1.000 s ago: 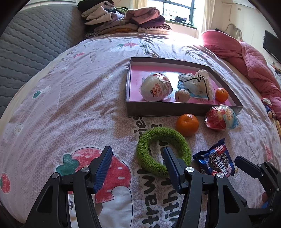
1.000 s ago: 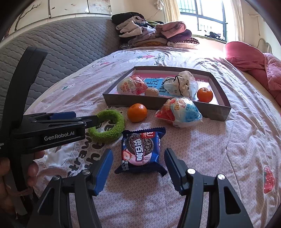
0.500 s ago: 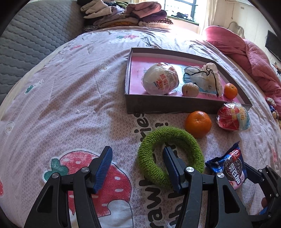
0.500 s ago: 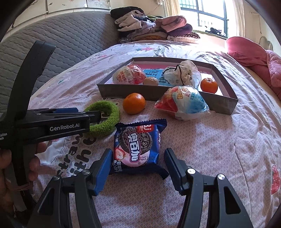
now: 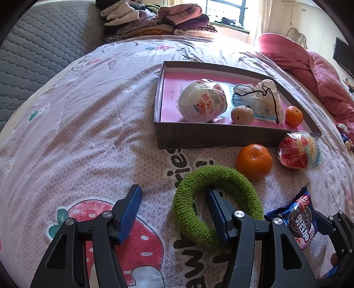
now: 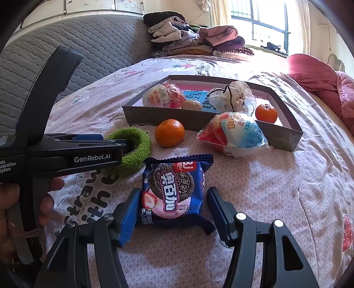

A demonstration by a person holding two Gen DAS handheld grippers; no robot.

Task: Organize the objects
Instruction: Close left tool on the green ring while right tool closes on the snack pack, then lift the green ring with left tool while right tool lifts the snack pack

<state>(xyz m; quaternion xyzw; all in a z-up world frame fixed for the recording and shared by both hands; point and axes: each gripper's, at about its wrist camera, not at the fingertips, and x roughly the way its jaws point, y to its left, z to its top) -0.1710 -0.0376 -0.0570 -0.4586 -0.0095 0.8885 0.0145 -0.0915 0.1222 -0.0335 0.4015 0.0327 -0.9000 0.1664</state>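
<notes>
A fuzzy green ring (image 5: 223,177) lies on the bedspread. My left gripper (image 5: 173,199) is open over it: the right finger stands inside the ring's hole and the ring's left arc lies between the fingers. In the right wrist view a blue cookie packet (image 6: 174,186) lies between the fingers of my open right gripper (image 6: 172,199), and the pads do not squeeze it. The left gripper (image 6: 124,144), held by a hand (image 6: 13,199), reaches into the green ring (image 6: 135,141) there. A grey tray (image 5: 199,137) with a pink floor sits beyond.
The tray holds a white wrapped egg (image 5: 202,100), a pale fruit (image 5: 242,115), a plastic bag (image 5: 263,99) and a small orange (image 5: 293,115). In front of it lie an orange (image 5: 254,161) and a red-and-blue wrapped egg (image 5: 298,150). Folded clothes (image 5: 154,20) and a pink quilt (image 5: 309,66) lie behind.
My left gripper has moved forward and down, so its right finger now sits inside the green ring. My right gripper has closed in on the cookie packet, which now lies between its fingers.
</notes>
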